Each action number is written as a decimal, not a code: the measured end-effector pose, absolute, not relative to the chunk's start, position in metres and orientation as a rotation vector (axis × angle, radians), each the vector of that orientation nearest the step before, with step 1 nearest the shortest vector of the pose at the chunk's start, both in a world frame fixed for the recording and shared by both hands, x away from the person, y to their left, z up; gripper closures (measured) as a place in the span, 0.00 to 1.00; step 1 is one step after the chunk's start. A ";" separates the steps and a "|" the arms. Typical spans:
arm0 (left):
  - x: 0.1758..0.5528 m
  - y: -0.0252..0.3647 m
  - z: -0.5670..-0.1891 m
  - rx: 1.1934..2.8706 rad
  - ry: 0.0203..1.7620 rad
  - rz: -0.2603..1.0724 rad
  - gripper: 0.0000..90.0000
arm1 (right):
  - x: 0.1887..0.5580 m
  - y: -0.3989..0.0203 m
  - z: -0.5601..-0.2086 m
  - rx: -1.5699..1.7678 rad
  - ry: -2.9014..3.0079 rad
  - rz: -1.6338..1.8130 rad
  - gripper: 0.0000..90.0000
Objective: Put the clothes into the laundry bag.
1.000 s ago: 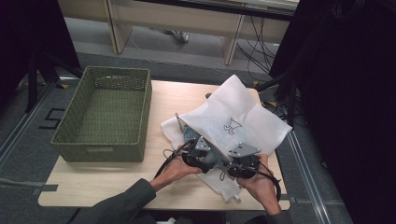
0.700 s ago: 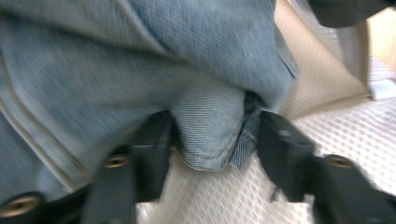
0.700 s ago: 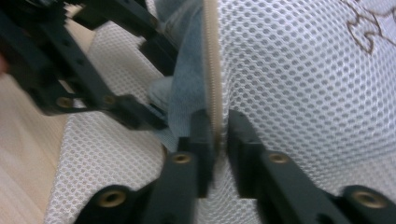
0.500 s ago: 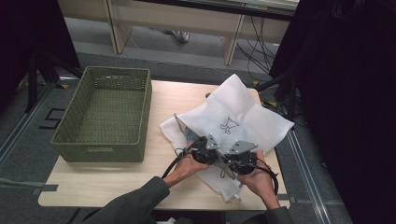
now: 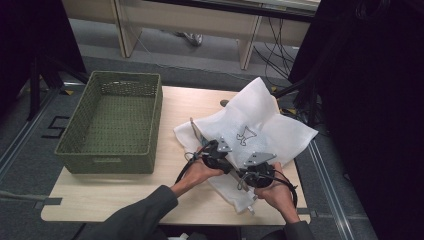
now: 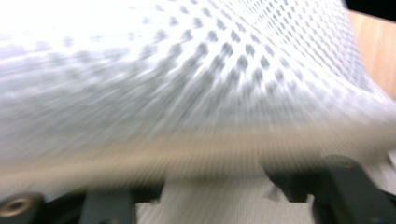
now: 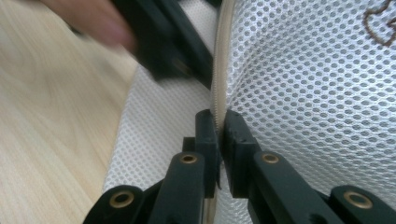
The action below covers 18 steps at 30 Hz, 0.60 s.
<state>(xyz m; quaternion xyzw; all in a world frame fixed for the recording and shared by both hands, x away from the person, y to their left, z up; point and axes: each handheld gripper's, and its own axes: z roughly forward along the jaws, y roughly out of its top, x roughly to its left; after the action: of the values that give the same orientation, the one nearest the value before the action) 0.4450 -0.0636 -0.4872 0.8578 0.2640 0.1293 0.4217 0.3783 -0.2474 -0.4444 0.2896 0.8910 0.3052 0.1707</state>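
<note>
A white mesh bag [image 5: 265, 125] with a small dark emblem lies crumpled on the right half of the wooden table [image 5: 100, 195]. My right gripper [image 5: 240, 173] is at its near edge, shut on the beige zipper strip [image 7: 219, 70] of the bag [image 7: 317, 93]. Just left of it is my left gripper [image 5: 226, 159], also seen as a blurred black shape [image 7: 159, 42] by the zipper. Its jaws have just been opening and stand apart [image 6: 217, 196]. Mesh [image 6: 187, 70] lies between and beyond them, and the pads do not press on it.
A green woven basket [image 5: 110, 120] stands on the left half of the table, with nothing in it. Bare wood lies in front of the basket. Cables and black stands sit on the floor beyond the far right corner.
My left hand has shifted a little to the right and up, closer to the right gripper. The right hand has kept its place on the bag's near edge.
</note>
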 end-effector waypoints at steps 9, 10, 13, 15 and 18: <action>0.437 -0.003 -0.465 2.156 0.778 0.388 0.43 | 0.377 -0.241 -0.457 0.839 2.600 0.756 0.96; 0.437 -0.001 -0.465 2.161 0.790 0.394 0.44 | 0.379 -0.242 -0.458 0.825 2.627 0.736 0.96; 0.437 0.002 -0.471 2.166 0.792 0.379 0.43 | 0.378 -0.241 -0.462 0.824 2.637 0.711 0.96; 0.434 0.004 -0.474 2.177 0.799 0.371 0.43 | 0.378 -0.244 -0.461 0.805 2.658 0.666 0.96; 0.430 0.007 -0.477 2.194 0.797 0.358 0.43 | 0.377 -0.250 -0.464 0.811 2.677 0.616 0.96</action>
<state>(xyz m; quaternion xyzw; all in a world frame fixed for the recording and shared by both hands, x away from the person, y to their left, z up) 0.4296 0.0069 -0.4768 0.8593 0.3121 0.1403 0.3801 0.3774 -0.2496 -0.4635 0.2805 0.9257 0.2129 0.1381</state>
